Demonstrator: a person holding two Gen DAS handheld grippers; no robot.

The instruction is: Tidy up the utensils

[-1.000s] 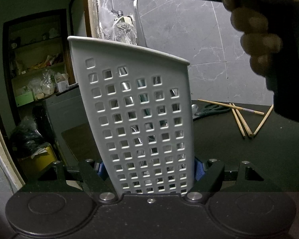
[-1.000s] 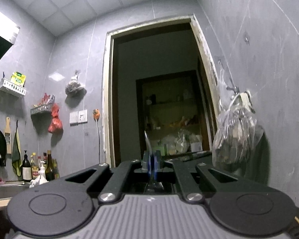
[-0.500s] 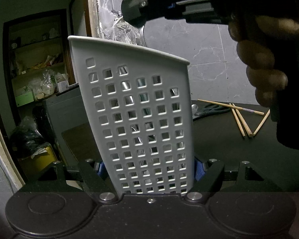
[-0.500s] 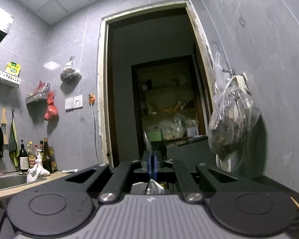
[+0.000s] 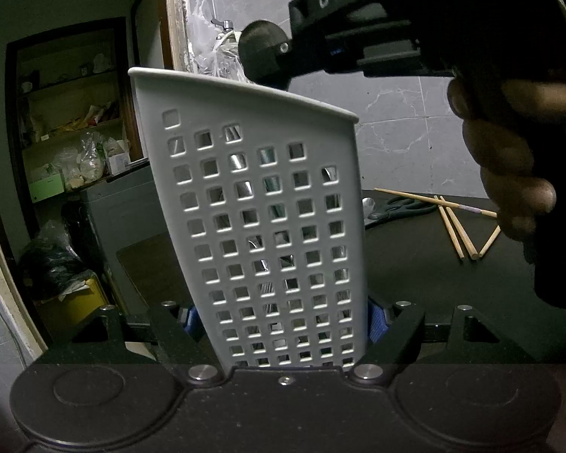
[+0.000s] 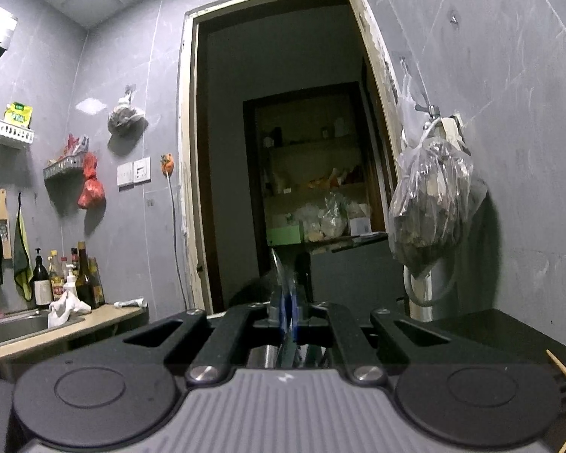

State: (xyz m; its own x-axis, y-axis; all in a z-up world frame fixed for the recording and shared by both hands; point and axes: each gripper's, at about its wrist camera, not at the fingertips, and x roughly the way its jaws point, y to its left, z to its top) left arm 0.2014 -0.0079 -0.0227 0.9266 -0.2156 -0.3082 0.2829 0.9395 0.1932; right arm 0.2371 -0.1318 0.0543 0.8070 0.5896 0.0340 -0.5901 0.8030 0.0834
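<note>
right tongs (image 6: 287,313) have sunk toward the holder (image 5: 268,226).

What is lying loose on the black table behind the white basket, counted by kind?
Wooden chopsticks: 4
Scissors: 1
Shiny metal piece, perhaps a spoon, half hidden by the basket: 1
Total: 6

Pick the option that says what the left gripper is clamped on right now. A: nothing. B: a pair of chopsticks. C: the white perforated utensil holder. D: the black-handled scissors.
C: in the left wrist view the left gripper has its blue pads pressed against both sides of the white perforated utensil holder, while the chopsticks and scissors lie on the dark table behind.
</note>
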